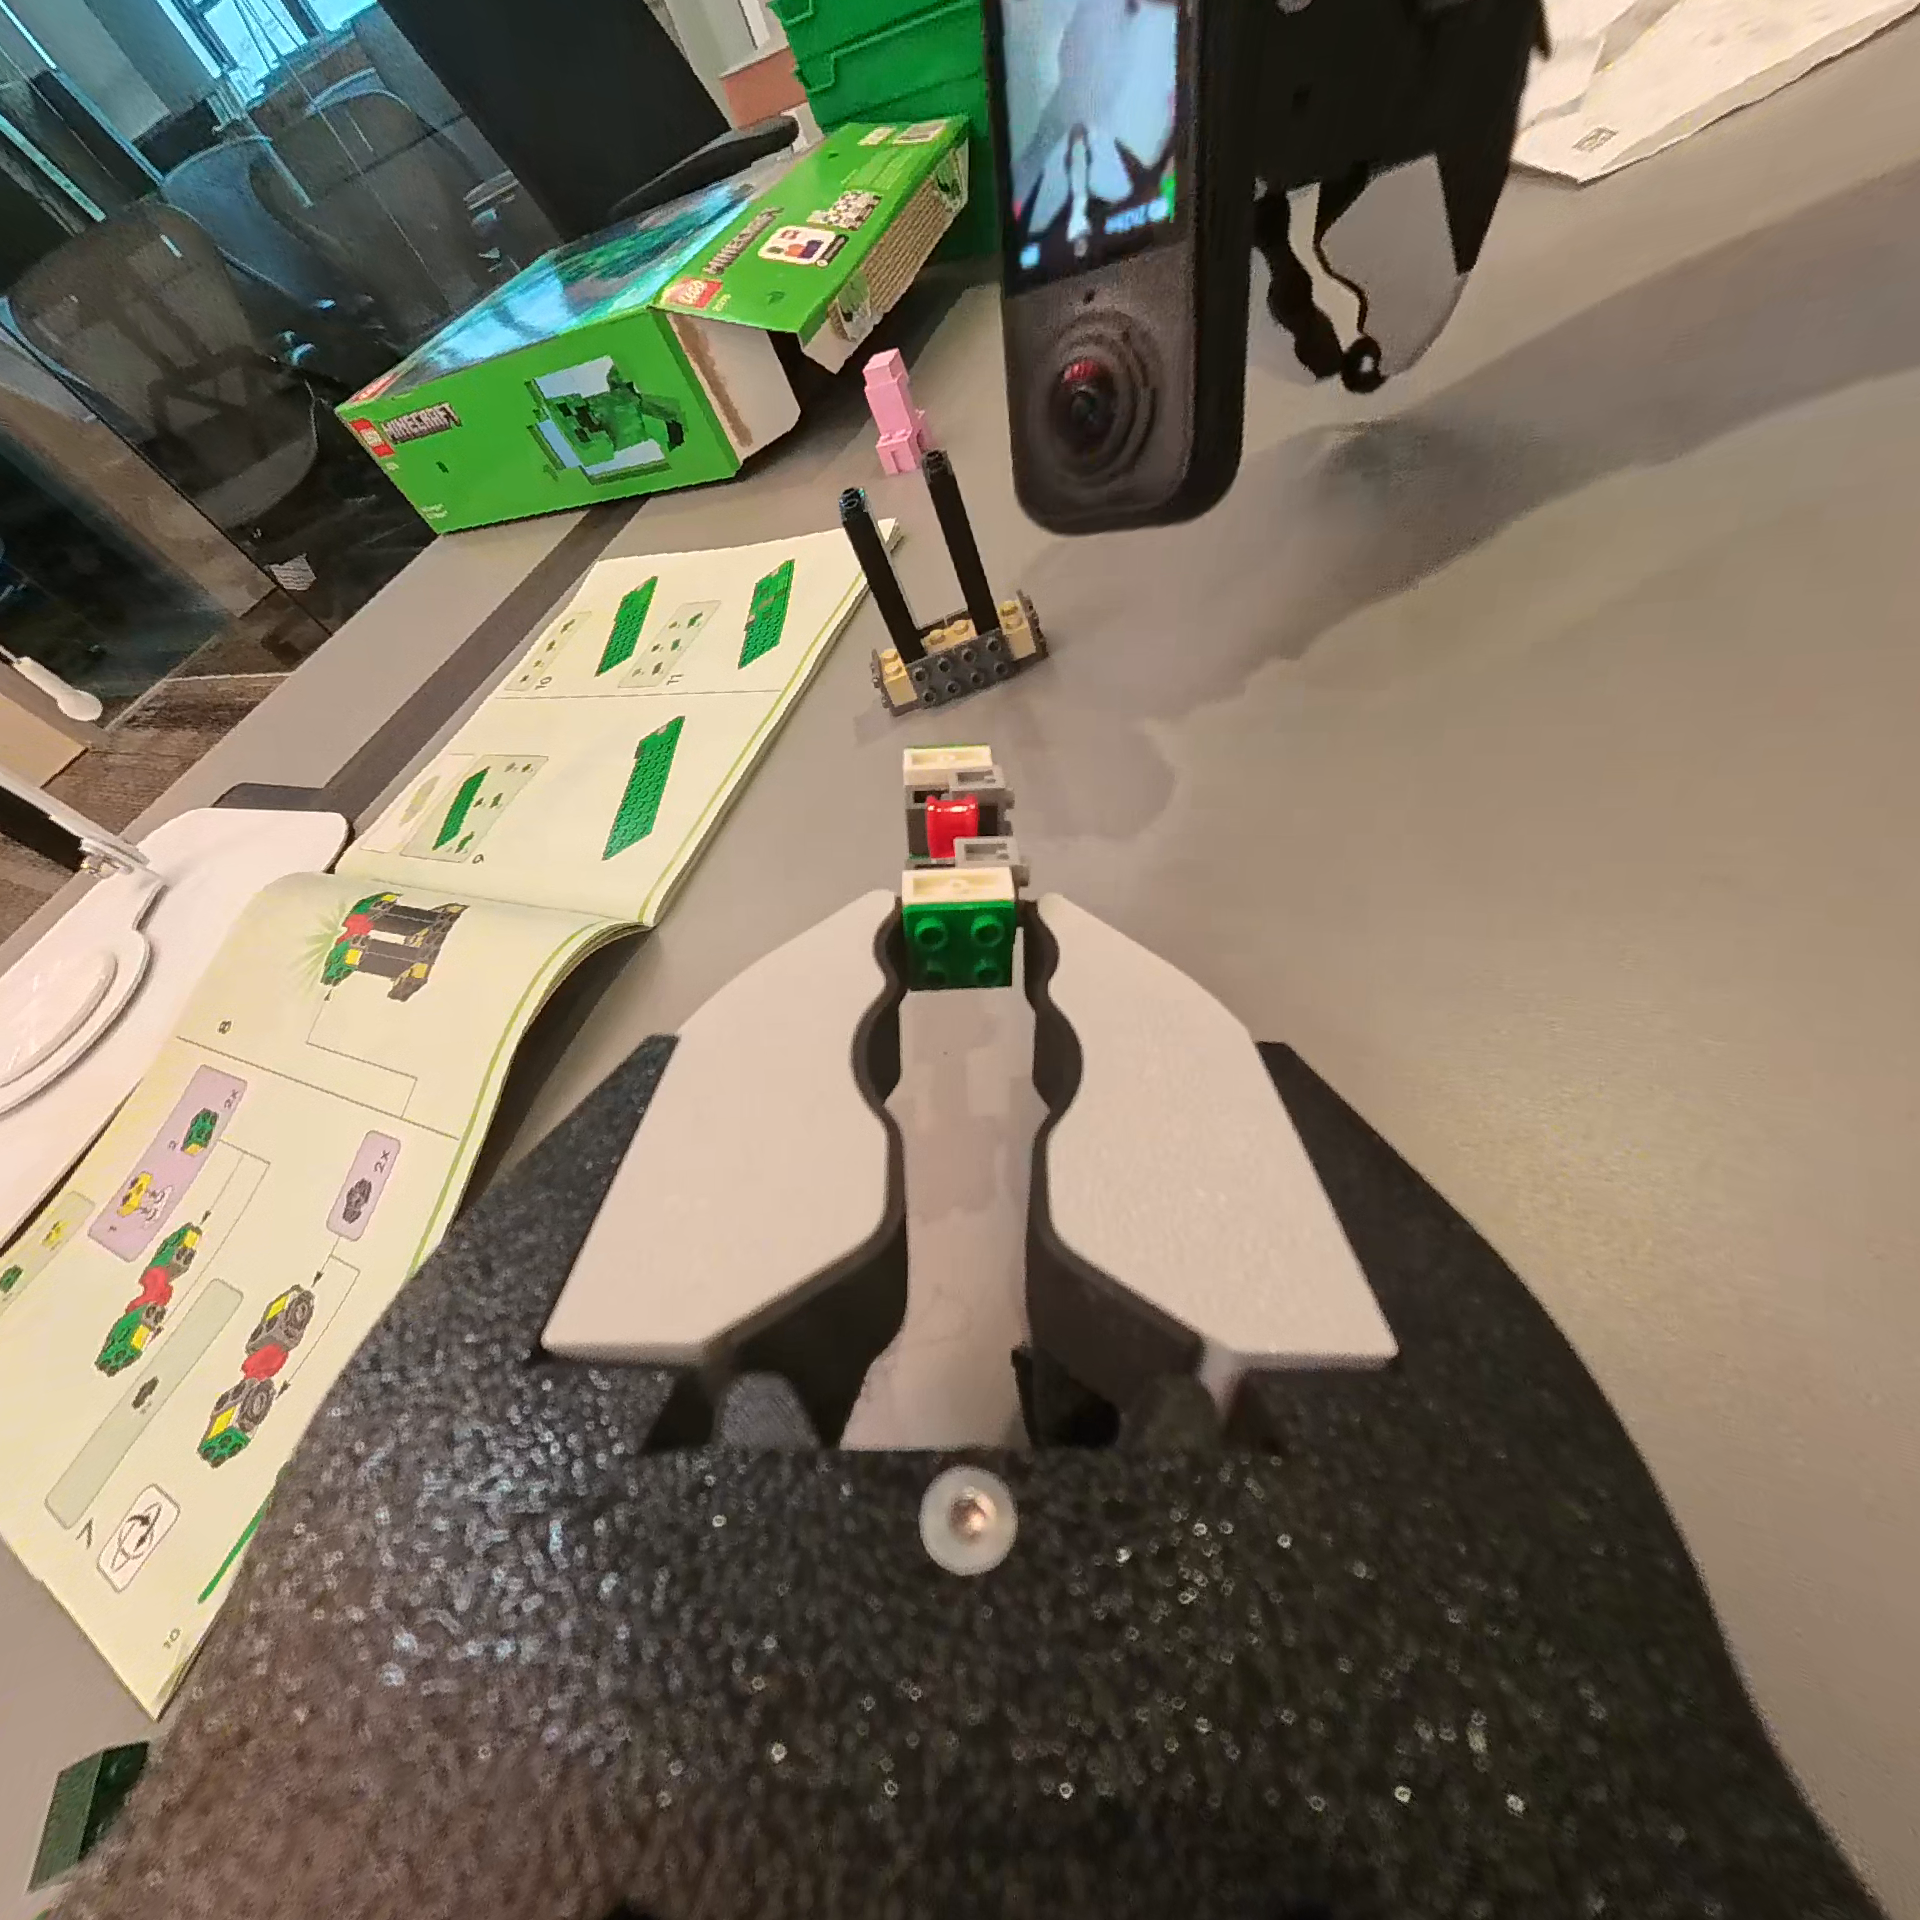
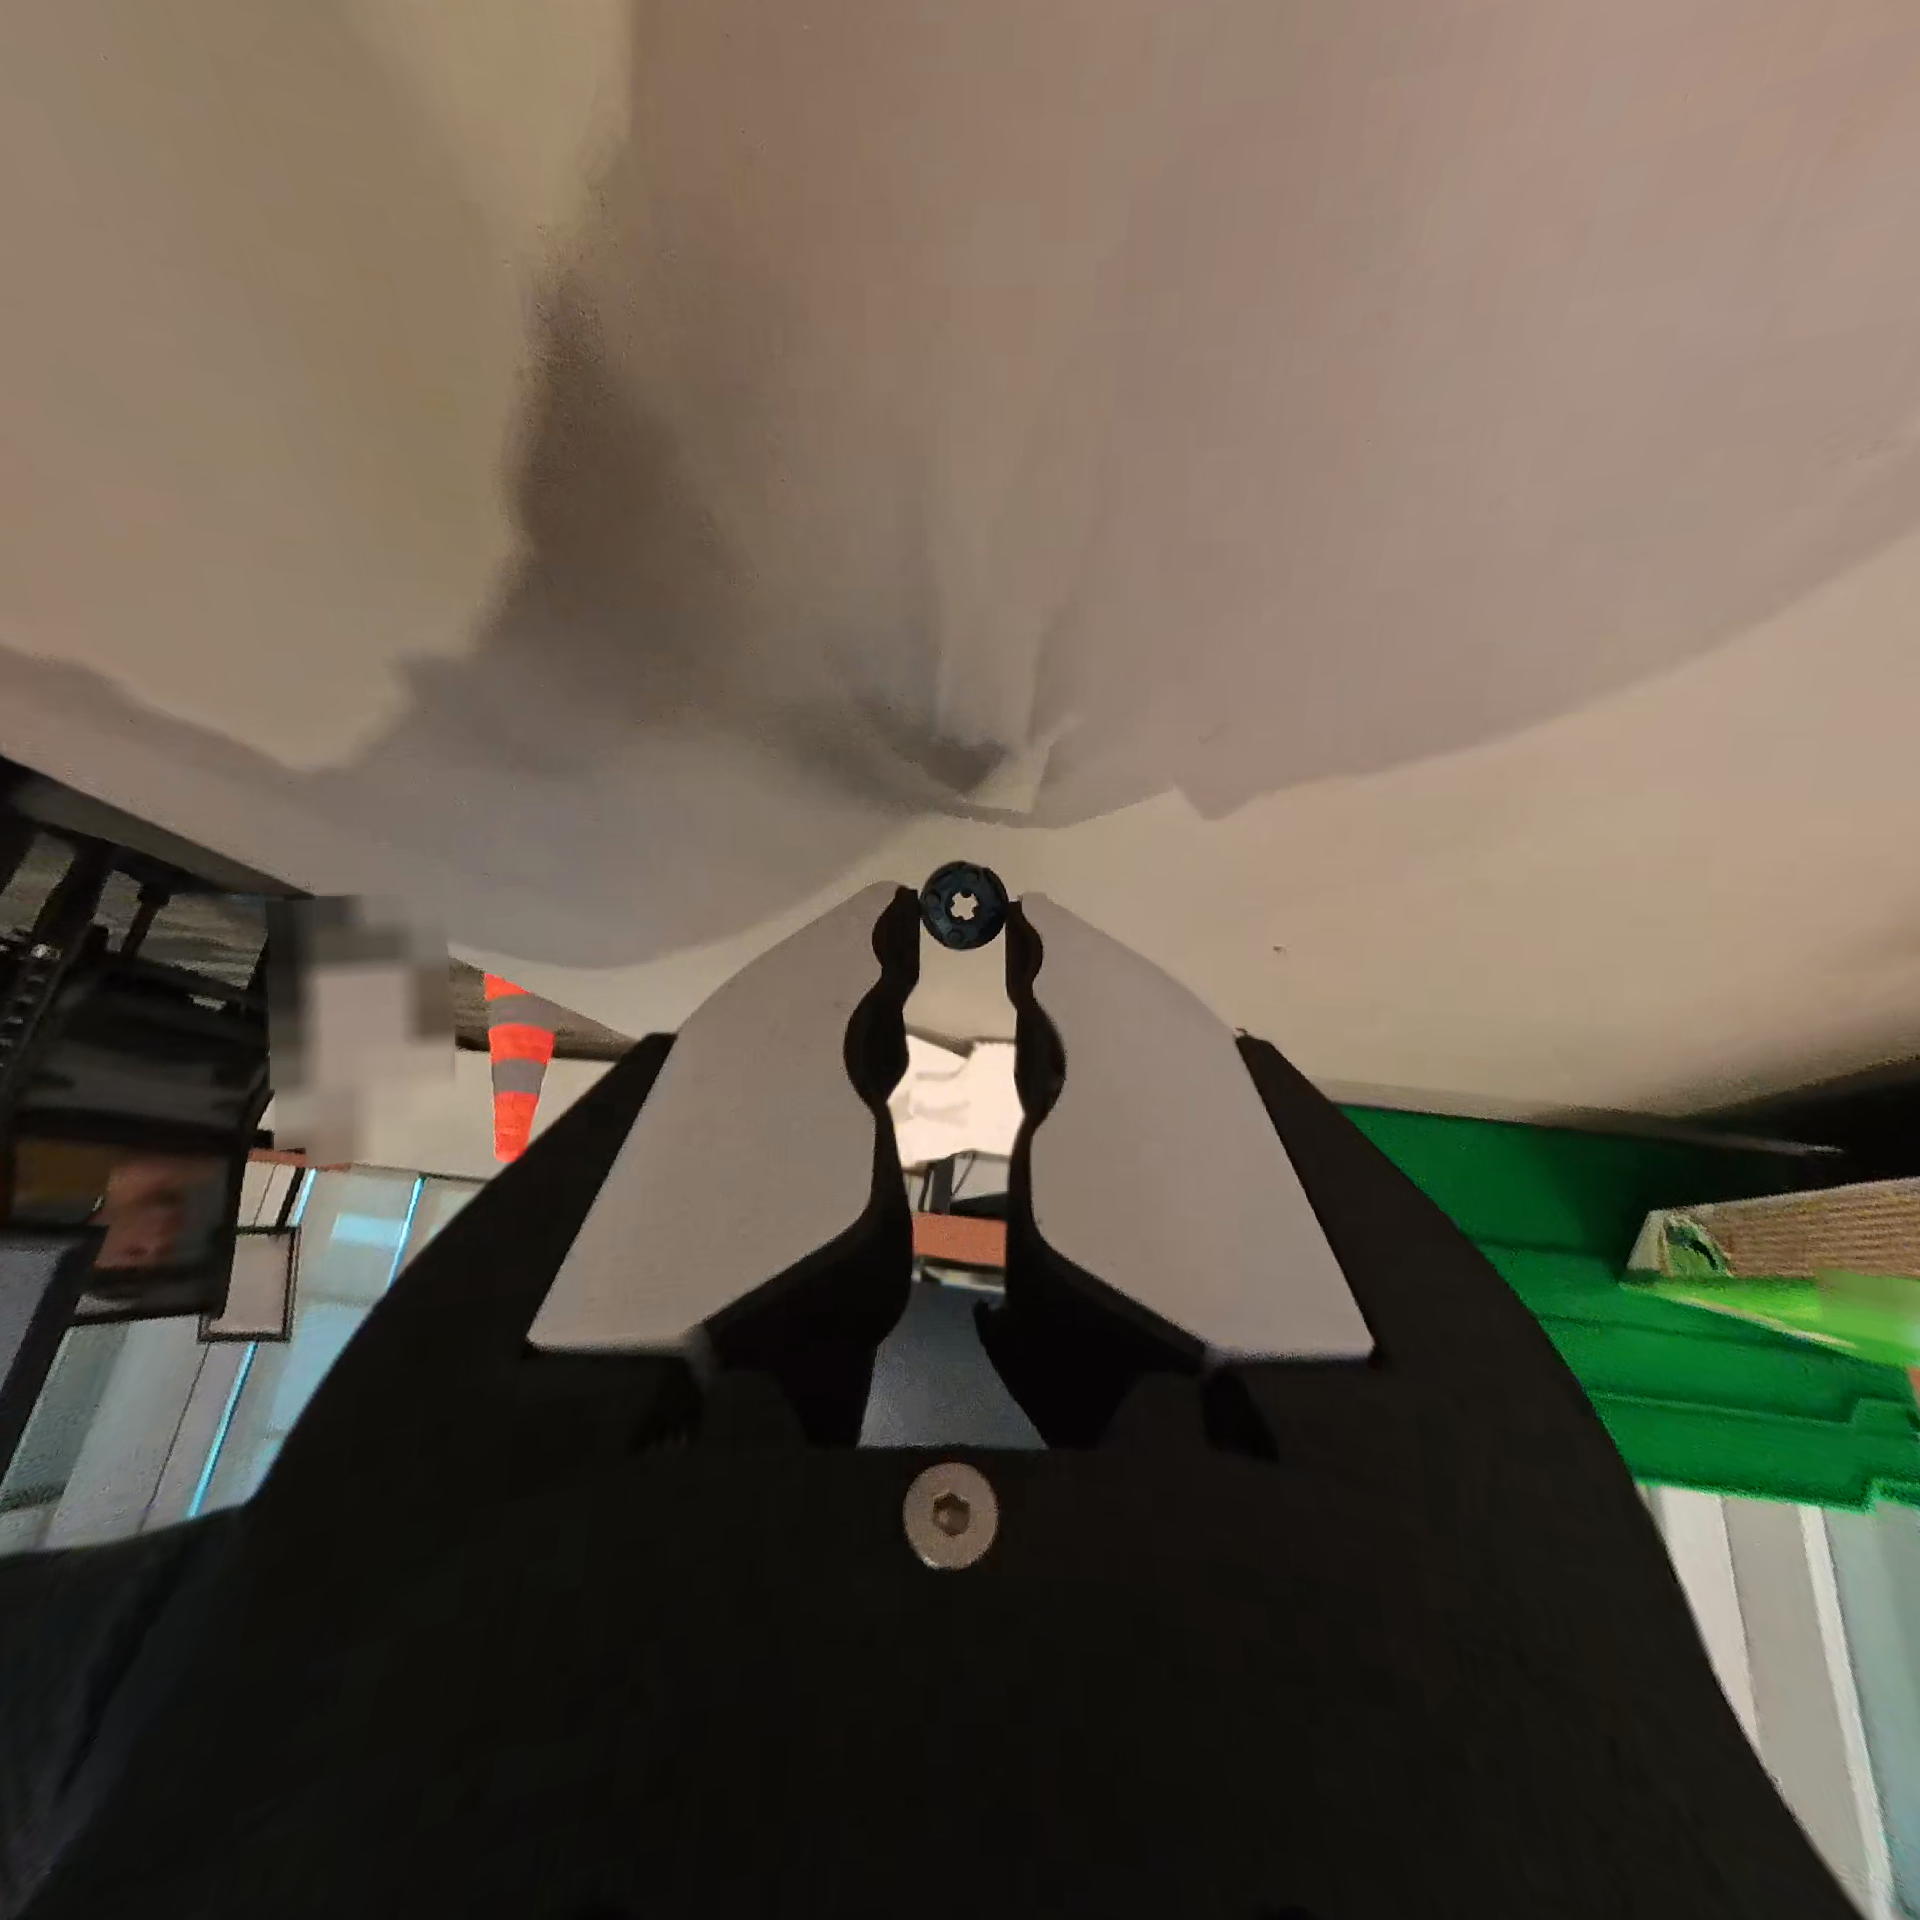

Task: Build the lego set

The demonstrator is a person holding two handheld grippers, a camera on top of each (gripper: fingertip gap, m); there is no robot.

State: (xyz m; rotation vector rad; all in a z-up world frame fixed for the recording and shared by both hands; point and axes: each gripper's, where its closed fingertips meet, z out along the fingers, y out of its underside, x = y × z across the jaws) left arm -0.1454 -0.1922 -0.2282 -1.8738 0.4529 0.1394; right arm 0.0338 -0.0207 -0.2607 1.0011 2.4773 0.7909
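Note:
My left gripper [image 1: 958, 940] is shut on a small lego assembly [image 1: 958, 883] of green, white, grey and red pieces, holding it by its green brick just above the grey table [image 1: 1455, 935]. Beyond it stands a dark grey base with two upright black rods [image 1: 956, 613]. My right gripper [image 2: 961, 906] is turned upside down and shut on a small black round lego piece [image 2: 962, 905], held close to the table surface. The right gripper's camera body [image 1: 1117, 260] hangs in the left wrist view above the rods.
An open instruction booklet [image 1: 416, 987] lies at the left. A green lego box [image 1: 623, 353] lies behind it, with a pink figure [image 1: 894, 410] beside it. A dark green brick [image 1: 83, 1803] sits at the near left. White paper [image 1: 1683, 83] lies at the far right. The grippers' ends are close to 25 cm from one another. My left tips are about 30 cm from the pink figure [image 1: 894, 410], my right tips only 15 cm.

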